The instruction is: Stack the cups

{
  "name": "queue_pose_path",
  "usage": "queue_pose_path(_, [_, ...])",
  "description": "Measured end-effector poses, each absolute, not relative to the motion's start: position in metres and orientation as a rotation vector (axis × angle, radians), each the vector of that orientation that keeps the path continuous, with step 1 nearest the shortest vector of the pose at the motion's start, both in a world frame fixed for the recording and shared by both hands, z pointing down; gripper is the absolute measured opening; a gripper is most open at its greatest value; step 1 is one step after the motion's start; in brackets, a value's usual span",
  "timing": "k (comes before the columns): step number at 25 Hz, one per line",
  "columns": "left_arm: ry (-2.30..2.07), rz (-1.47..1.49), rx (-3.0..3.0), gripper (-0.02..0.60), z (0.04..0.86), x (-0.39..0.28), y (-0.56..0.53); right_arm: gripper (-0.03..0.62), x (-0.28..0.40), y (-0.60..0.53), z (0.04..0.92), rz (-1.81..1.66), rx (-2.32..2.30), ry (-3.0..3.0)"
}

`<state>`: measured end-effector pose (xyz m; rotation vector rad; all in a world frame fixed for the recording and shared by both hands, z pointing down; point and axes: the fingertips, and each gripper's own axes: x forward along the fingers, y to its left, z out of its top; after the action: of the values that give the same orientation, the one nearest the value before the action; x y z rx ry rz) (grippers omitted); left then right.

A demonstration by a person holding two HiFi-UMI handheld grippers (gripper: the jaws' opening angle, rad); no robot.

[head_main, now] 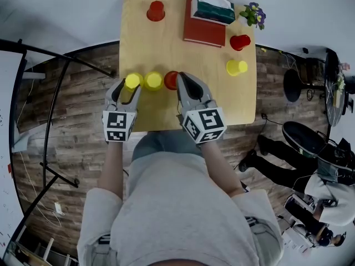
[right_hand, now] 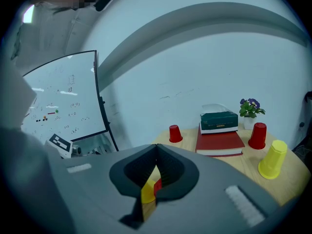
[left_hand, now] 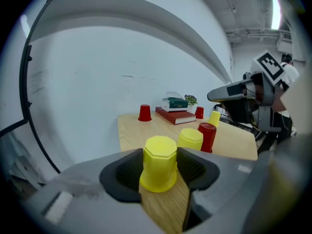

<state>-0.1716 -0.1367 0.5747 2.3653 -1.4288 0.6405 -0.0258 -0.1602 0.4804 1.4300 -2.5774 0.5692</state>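
Three upturned cups stand in a row near the table's front edge: a yellow cup [head_main: 132, 81], a second yellow cup [head_main: 153, 81] and a red cup [head_main: 171, 80]. My left gripper [head_main: 131, 88] is open around the leftmost yellow cup [left_hand: 158, 162], which stands on the table between the pads. My right gripper [head_main: 183, 81] is shut with nothing in it, its tip just right of the red cup. In the right gripper view, slivers of yellow and red show through the slit below the closed jaws [right_hand: 156, 152]. Further off stand a red cup [head_main: 156, 11], another red cup [head_main: 239, 42] and a yellow cup [head_main: 236, 67].
A red book [head_main: 204, 27] with a green tissue box [head_main: 213, 8] on it lies at the table's [head_main: 166, 49] far right, beside a small flower pot [head_main: 253, 14]. A whiteboard [right_hand: 58, 101] stands to the left. A seated person's legs [head_main: 277, 159] are at the right.
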Motion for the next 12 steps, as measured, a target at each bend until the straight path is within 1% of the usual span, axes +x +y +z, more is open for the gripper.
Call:
queue_pose_path(7, [-1.386, 0.625, 2.369, 0.225, 0.574, -0.167, -0.128, 0.003, -0.027, -0.161, 0.477, 0.563, 1.452, -2.576])
queue_pose_path(8, [-1.387, 0.605, 2.378, 0.228, 0.57, -0.167, -0.128, 0.003, -0.027, -0.161, 0.476, 0.561, 1.456, -2.575])
queue_pose_path(10, [-1.4, 0.528, 2.405, 0.256, 0.558, -0.169, -0.128, 0.003, -0.025, -0.161, 0.475, 0.554, 1.469, -2.572])
queue_pose_path(12, [-1.42, 0.416, 2.441, 0.262, 0.537, -0.17, -0.13, 0.003, -0.021, -0.161, 0.472, 0.547, 1.49, -2.568])
